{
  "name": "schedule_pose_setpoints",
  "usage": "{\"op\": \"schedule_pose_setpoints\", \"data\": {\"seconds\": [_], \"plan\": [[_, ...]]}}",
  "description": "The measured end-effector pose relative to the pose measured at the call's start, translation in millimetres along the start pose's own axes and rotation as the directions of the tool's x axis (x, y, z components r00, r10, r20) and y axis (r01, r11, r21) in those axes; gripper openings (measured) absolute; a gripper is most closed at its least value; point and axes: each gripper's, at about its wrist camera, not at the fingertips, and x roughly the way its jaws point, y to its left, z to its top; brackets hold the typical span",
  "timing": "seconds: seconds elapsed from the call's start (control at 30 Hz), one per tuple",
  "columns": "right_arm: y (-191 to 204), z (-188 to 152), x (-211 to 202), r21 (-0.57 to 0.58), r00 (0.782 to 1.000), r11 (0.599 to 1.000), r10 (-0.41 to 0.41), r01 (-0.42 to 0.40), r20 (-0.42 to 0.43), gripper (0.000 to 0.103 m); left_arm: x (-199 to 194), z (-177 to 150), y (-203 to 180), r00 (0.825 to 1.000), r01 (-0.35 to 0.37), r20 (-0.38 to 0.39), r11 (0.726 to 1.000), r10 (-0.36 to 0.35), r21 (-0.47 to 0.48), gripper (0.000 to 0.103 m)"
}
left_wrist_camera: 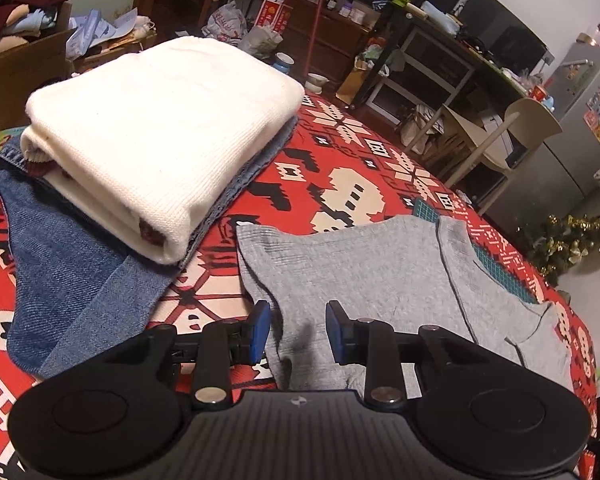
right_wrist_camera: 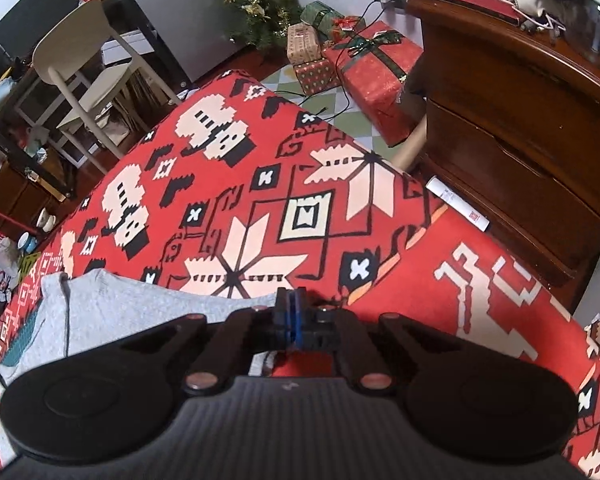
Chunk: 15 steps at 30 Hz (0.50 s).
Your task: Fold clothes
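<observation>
The grey garment (left_wrist_camera: 380, 280) lay flat on the red patterned cloth (left_wrist_camera: 340, 160), at about 4 o'clock from the finished stack — a folded white knit (left_wrist_camera: 160, 128) on folded denim (left_wrist_camera: 72, 280) — likely spread so its edges could be lifted and folded. The left claw (left_wrist_camera: 298, 330) hung partly open over the garment's near edge, cloth between the blue pads (left_wrist_camera: 262, 328) but not visibly pinched. The right claw (right_wrist_camera: 290, 316) was nearly closed at the garment's edge — whether it had cloth pinched, I could not tell.
</observation>
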Motion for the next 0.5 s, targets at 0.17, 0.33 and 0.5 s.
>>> {"op": "schedule_pose_setpoints", "data": {"seconds": [0.17, 0.33, 0.5], "plan": [[-8.4, -6.5, -22.6, 0.034, 0.999, 0.998, 0.050, -0.050, 0.002, 0.012, 1.4, -1.9, -5.4, 1.000, -0.004, 0.001, 0.999, 0.004, 0.033, 0.030], [-6.5, -22.5, -49.7, 0.027, 0.991, 0.991, 0.133, -0.132, -0.024, 0.012, -0.2, -4.6, -5.3, 1.000, 0.002, -0.005, 0.999, -0.002, 0.046, 0.030], [-8.3, -48.0, -57.7, 0.039, 0.981, 0.987, 0.157, -0.154, -0.110, 0.020, -3.4, -5.8, -1.1, 1.000, 0.005, -0.006, 1.000, -0.005, 0.022, 0.030]]}}
